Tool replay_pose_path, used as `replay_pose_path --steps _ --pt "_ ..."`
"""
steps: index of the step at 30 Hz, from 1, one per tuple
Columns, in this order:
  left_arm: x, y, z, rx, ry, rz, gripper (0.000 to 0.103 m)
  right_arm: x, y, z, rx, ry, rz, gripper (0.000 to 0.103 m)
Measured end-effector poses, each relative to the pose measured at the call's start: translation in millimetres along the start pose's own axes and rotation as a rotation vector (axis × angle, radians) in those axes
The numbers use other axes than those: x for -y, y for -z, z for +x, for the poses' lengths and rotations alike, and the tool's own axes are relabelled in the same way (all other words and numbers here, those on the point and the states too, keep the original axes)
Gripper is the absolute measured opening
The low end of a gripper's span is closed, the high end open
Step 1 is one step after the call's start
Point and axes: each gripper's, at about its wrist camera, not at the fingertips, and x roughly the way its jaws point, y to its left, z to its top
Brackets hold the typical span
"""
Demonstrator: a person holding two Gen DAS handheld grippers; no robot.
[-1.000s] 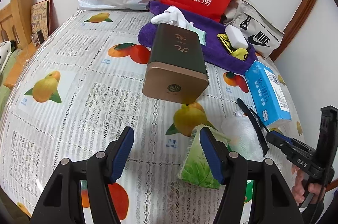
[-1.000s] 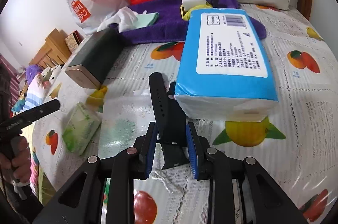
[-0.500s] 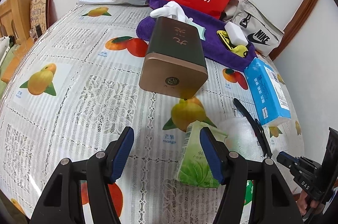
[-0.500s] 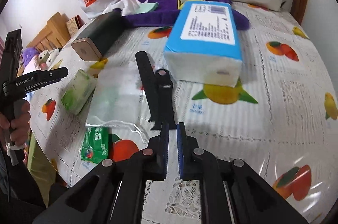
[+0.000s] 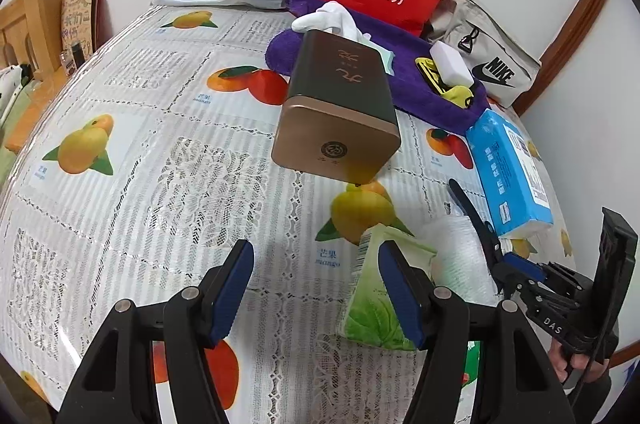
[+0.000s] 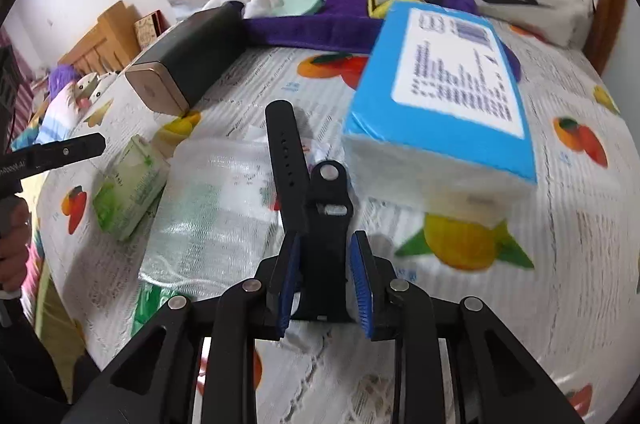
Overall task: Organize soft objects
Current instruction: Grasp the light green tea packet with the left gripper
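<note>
Fruit-print cloth covers the counter (image 5: 168,159). The right claw (image 6: 324,280), pitched steeply down, straddles the black watch strap (image 6: 320,220); its jaws are opening around the strap without pressing it. Judged step: grasping the strap; next it must close squarely and lift. The left claw (image 5: 316,288) hangs half open and empty, green tissue pack (image 5: 372,288) at its 3 o'clock.
</note>
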Motion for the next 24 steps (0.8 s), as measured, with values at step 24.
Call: replay_pose_path --steps 24 --pt "46 26 15 -0.072 0.029 0.181 0.073 36 48 -37 0.013 0.19 0.071 0.022"
